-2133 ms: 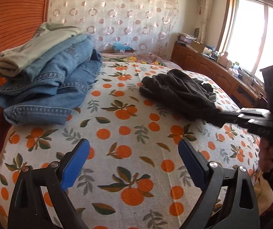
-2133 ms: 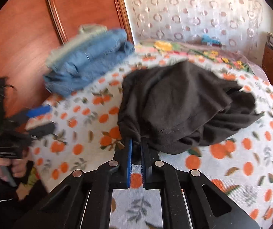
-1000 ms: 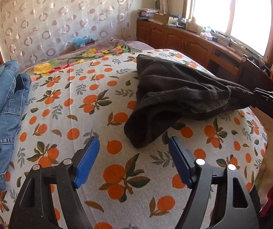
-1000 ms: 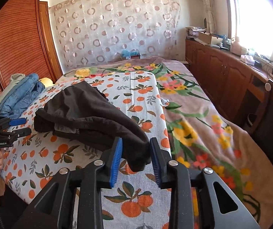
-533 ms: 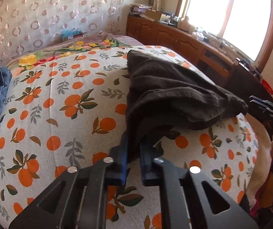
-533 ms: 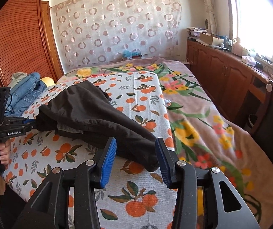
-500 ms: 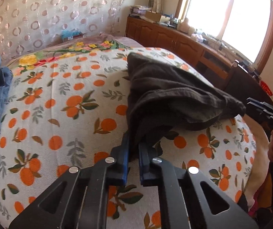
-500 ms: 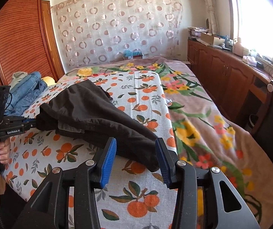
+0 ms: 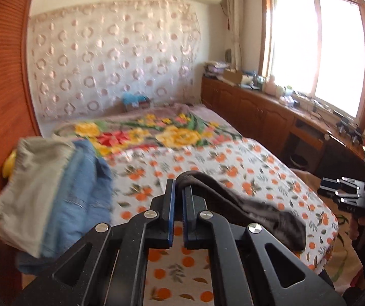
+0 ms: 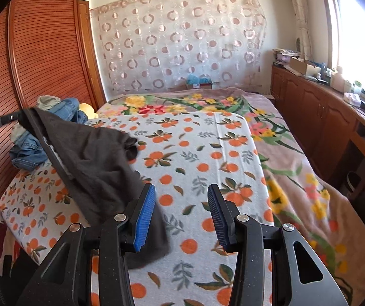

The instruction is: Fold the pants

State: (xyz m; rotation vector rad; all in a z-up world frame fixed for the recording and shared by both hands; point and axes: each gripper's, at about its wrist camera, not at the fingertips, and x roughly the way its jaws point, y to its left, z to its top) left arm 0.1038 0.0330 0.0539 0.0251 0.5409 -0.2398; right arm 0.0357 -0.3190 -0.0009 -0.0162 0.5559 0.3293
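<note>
A bedroom with a bed covered by an orange-print sheet (image 10: pixel 197 153). The dark pants (image 10: pixel 93 163) hang lifted at the near left of the bed. One corner is pinched high in the left gripper (image 9: pixel 178 199), whose blue-padded jaws are pressed together on the fabric. From there the cloth slopes down and to the right, and its lower end trails on the sheet just beside the right gripper (image 10: pixel 180 214). The right gripper's jaws stand wide apart and hold nothing; the cloth passes behind its left finger, but whether it touches is not clear. At the far left of the bed, against a wooden wardrobe (image 10: pixel 42 51), sits a pile of blue jeans and a pale garment (image 9: pixel 52 191). A floral blanket (image 10: pixel 271 137) covers the far and right part of the bed, and a low cabinet (image 10: pixel 322 117) runs along the right wall under a bright window. The step in hand looks like lifting and opening out the crumpled pants before any fold is made, so the task appears to be at its start. The next move probably calls for the free right gripper to catch a second corner or the waistband. The two could then stretch the garment and lay it flat on the sheet.
</note>
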